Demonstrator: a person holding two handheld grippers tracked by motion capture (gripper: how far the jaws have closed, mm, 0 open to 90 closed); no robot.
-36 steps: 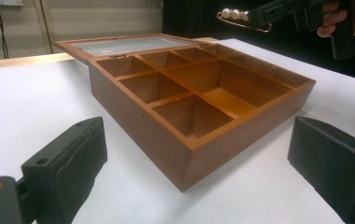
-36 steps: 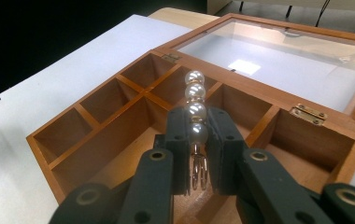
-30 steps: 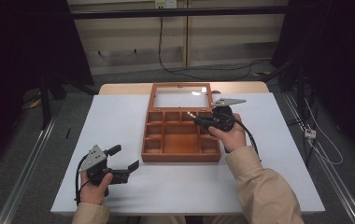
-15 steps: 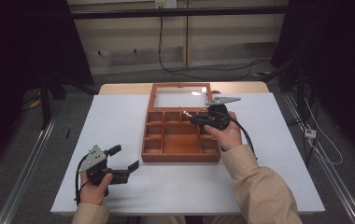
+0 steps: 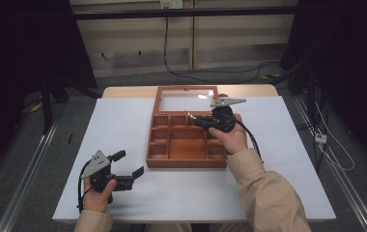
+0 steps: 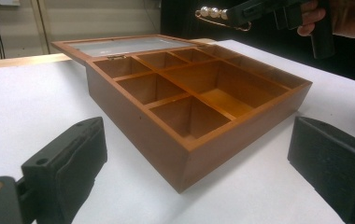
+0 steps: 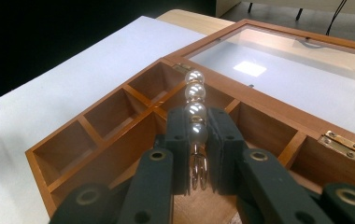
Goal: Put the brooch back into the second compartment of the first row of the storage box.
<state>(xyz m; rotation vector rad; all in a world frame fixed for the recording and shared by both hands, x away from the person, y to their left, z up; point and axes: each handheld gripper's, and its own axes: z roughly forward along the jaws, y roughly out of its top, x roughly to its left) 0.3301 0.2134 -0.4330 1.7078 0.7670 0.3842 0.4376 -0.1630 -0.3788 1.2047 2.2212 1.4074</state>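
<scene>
Right gripper [image 5: 197,121] nearer; pearl pin [image 7: 195,112] lidward.

Recording lab, black curtains [image 5: 22,48], floor rails [image 5: 24,188], loose cables [image 5: 191,72]

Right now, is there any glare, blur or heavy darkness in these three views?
High view: glare spot on the wooden box's glass lid, black surroundings. Right gripper view: same reflection; pearl hair pin sharp. Left gripper view: near black jaws soft, the compartmented wooden box clear.
</scene>
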